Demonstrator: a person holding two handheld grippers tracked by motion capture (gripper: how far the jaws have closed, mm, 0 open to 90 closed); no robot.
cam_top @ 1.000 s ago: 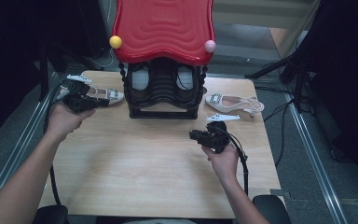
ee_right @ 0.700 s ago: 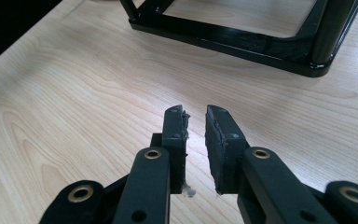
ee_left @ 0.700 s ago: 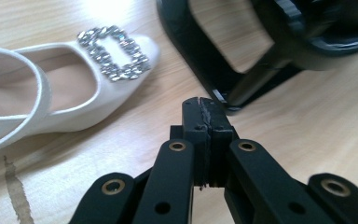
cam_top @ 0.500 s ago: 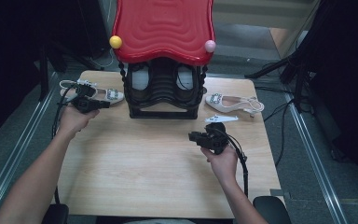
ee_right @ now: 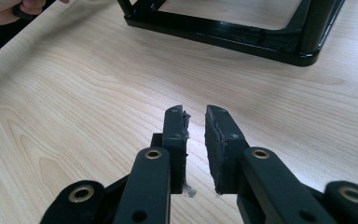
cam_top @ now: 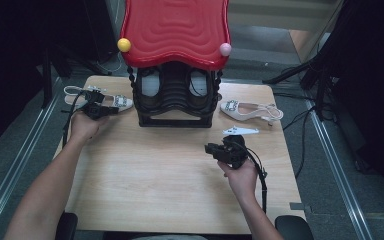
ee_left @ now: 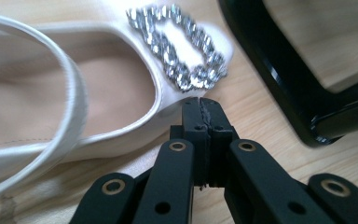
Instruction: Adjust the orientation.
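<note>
1. The left tool (ee_left: 204, 116) is seen with its jaws pressed together, nothing between them, the tips just beside a white shoe (ee_left: 98, 84) near the bench's (cam_top: 180, 190) far left corner.
2. The right tool (ee_right: 196, 119) is held slightly parted and empty over bare wood toward the right edge.
3. A black rack (cam_top: 175, 100) under a red top (cam_top: 175, 30) is set at the far edge's middle.
4. A second shoe (cam_top: 250, 111) is laid near the far right corner.
</note>
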